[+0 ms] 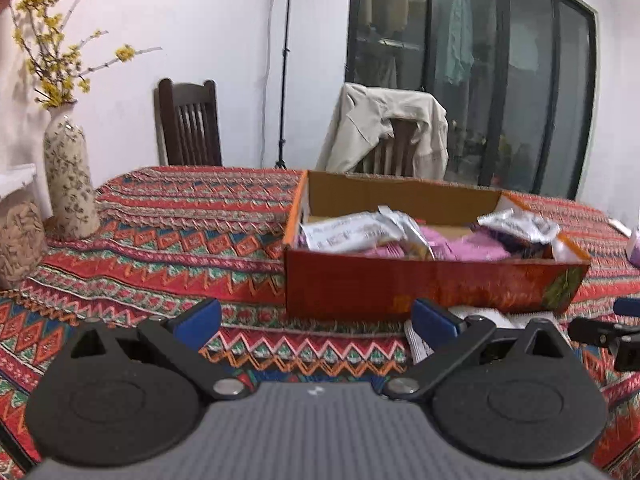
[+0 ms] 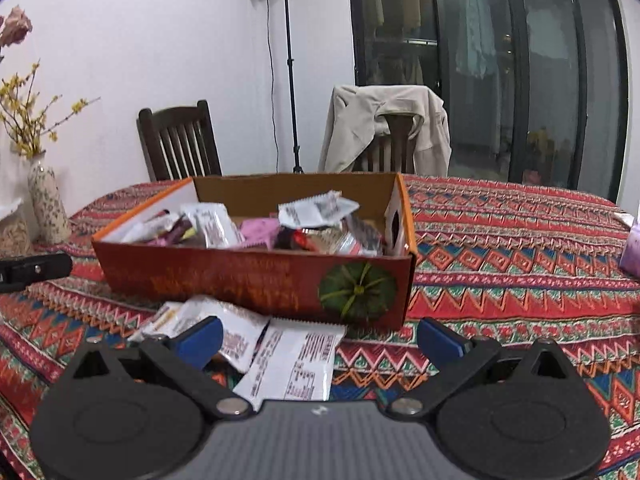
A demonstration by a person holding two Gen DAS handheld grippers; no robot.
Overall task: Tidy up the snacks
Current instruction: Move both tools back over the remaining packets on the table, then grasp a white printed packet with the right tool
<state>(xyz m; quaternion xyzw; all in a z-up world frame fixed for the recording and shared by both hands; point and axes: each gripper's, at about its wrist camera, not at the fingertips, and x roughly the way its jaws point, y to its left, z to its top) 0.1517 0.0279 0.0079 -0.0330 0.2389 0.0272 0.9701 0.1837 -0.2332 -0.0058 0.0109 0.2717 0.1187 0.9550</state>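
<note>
- Nearest the right wrist camera, the right gripper [image 2: 318,338] has its two blue-tipped fingers spread wide apart, gripping nothing.
- Between and just beyond those fingers lie loose snack packets [image 2: 256,344] on the patterned tablecloth [image 2: 520,280]: a white one with printed text toward the middle, and at least two more overlapping it by the left finger; the exact count is unclear.
- From the left wrist view, the left gripper [image 1: 316,320] also has its fingers apart and empty, over bare cloth; the edge of a white packet shows just beside its right finger.
- Just behind the loose packets stands one open red cardboard box [image 2: 256,280], with a green pumpkin printed on its front wall.
- Inside the box sits a jumble of snack packets, silver-white, pink and dark; too many overlap to count.
- Farther left, one patterned vase [image 1: 70,180] holds yellow-flowered branches.
- Beyond the table stand two wooden chairs; one wears a beige jacket [image 1: 384,128].
</note>
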